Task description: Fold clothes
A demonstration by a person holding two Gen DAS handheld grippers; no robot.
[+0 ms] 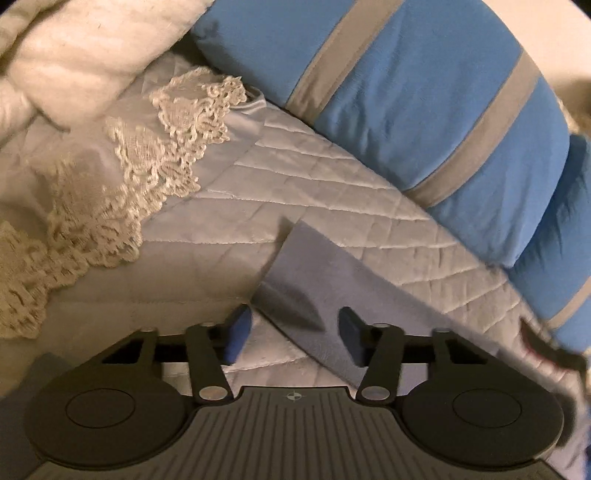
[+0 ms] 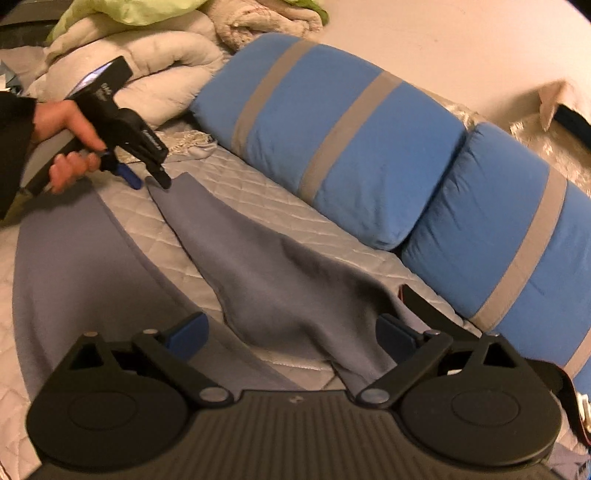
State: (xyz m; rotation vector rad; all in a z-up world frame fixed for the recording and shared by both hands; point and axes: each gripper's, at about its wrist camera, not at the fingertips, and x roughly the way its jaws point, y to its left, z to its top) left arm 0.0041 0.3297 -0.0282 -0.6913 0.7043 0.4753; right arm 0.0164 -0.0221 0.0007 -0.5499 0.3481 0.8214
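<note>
grey garment [image 2: 280, 266], flat on quilt [image 2: 236, 199]

Two blue pillows with grey stripes [image 2: 332, 136] lie end to end along the far side of a white quilted bed cover [image 1: 295, 192]. A cream lace-edged cloth [image 1: 147, 166] lies on the cover, near a heap of pale bedding [image 2: 162, 55] with a yellow-green fabric [image 2: 122, 14] on top

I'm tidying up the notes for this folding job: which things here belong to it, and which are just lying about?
Belongs to the job:
grey garment
left gripper
right gripper

Just lying about:
blue striped pillows
lace cloth
white blankets
quilted bed cover
</note>
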